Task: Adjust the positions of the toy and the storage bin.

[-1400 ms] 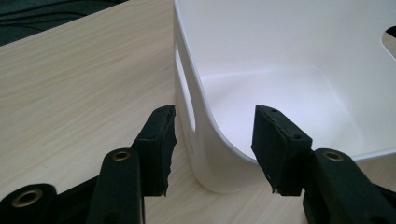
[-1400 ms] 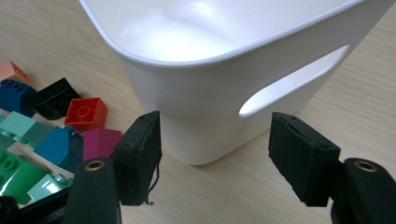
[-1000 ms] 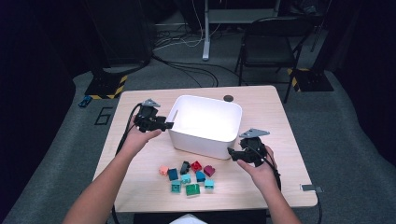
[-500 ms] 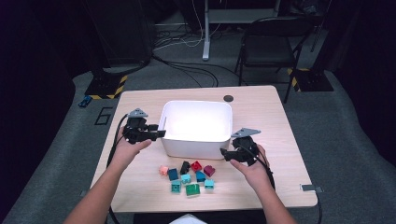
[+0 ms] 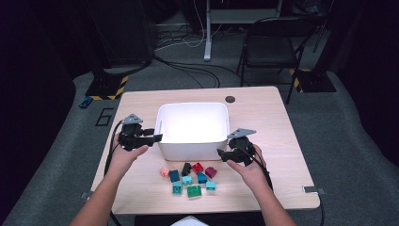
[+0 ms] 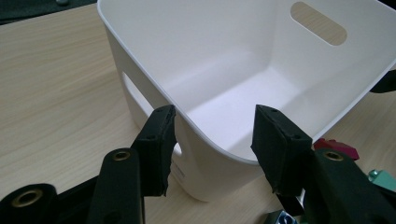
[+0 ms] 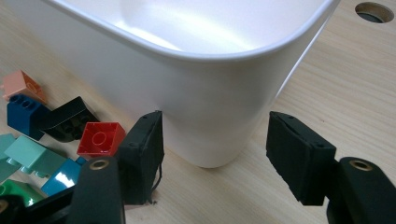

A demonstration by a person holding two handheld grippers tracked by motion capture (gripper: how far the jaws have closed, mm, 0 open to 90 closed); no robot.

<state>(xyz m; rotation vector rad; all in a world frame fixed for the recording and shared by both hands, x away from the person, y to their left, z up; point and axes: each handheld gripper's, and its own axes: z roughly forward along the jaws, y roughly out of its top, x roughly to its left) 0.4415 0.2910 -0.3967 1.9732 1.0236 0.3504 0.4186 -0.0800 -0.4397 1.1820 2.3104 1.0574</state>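
On table point(image 5: 263, 117): white bin point(image 5: 192, 143) empty; bricks point(image 5: 190, 178) beside, outside.

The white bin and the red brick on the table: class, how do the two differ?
The white bin is large, hollow and open-topped with handle slots; the red brick is small, solid and studded. The white bin stands alone mid-table; the red brick lies among other coloured bricks in front of it. Both rest on the wooden table.

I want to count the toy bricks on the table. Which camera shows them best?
The high view: the whole pile of bricks lies unobstructed in front of the white tub. The right gripper view catches a few at its left edge, and the left gripper view just slivers at bottom right.
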